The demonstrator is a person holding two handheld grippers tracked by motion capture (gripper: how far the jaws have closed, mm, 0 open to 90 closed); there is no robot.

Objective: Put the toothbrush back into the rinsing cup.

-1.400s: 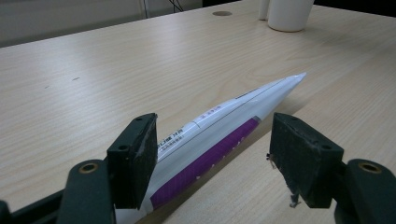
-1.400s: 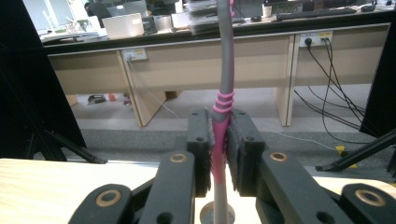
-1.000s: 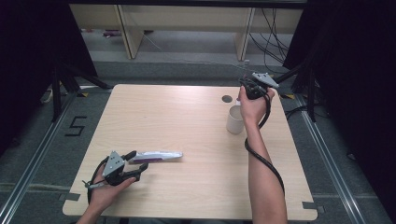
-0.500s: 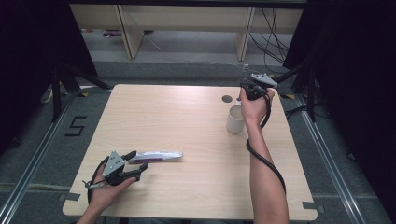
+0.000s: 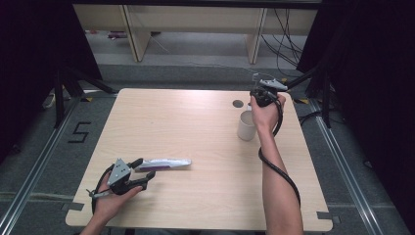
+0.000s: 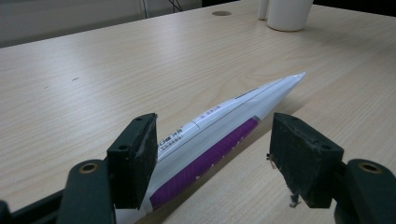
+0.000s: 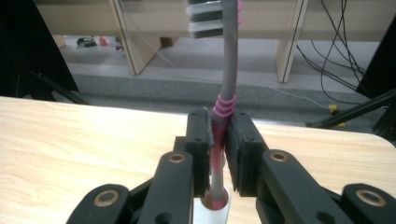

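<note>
In the high view, the light wooden table [image 5: 195,127] takes up the middle of the frame, its broad centre bare, with dark floor and black drapes around its edges. At the lower left, near the front edge, the left gripper [image 5: 142,172] rests low on the tabletop with its jaws spread on either side of the near end of a white and purple toothpaste tube [image 5: 164,164], which lies flat and points toward the right of the frame. In the left gripper view the tube [image 6: 219,130] runs diagonally up from between the two black pads [image 6: 133,158]; it lies close against the left pad, while a clear gap separates it from the right one, so the claw is not pinching it. At the upper right of the high view, close to the table's far edge and beside a small round hole in the tabletop [image 5: 238,104], the right gripper [image 5: 254,100] is held above a white cylindrical cup [image 5: 246,126]. In the right gripper view its jaws are pressed together on the handle of a grey and pink toothbrush [image 7: 227,79], bristles at the top, its lower end in the cup [image 7: 212,212] below.
</note>
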